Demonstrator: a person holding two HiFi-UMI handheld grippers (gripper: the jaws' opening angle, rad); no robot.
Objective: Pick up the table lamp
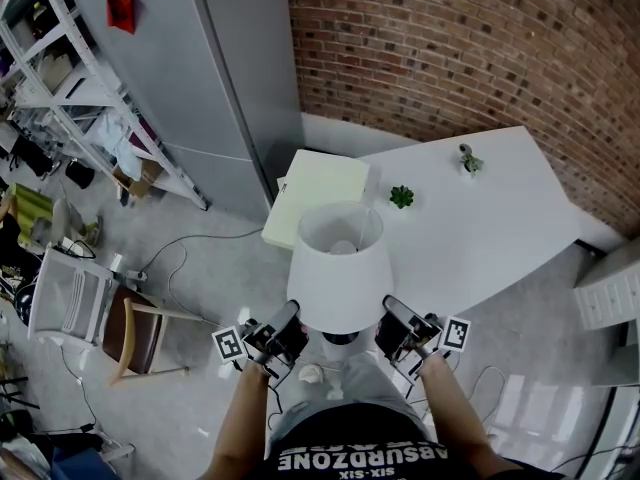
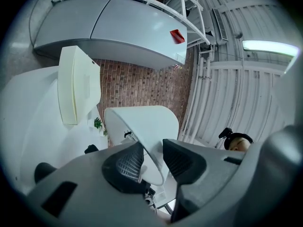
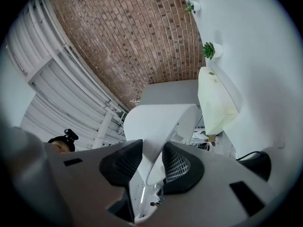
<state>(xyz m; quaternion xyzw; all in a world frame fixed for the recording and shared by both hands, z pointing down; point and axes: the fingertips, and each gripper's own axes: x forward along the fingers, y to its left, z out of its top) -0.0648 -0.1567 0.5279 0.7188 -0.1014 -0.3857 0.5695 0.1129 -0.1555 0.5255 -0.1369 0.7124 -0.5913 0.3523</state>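
Observation:
A white table lamp with a cone shade (image 1: 340, 268) stands at the near corner of the white table (image 1: 480, 228); its dark base (image 1: 340, 341) shows just under the shade. My left gripper (image 1: 285, 330) is at the shade's lower left rim and my right gripper (image 1: 392, 326) at its lower right rim. In the left gripper view the shade's wall (image 2: 147, 126) runs down between the ribbed pads of the left gripper (image 2: 151, 162), which pinch it. In the right gripper view the shade (image 3: 158, 119) is likewise pinched by the right gripper (image 3: 152, 162). I cannot tell whether the base rests on the table.
A cream box (image 1: 315, 196) lies on the table behind the lamp, with a small green plant (image 1: 401, 197) beside it and another (image 1: 468, 160) farther back. A grey fridge (image 1: 200, 68), white shelving (image 1: 60, 78), a wooden chair (image 1: 140, 333) and a brick wall (image 1: 450, 48) surround the spot.

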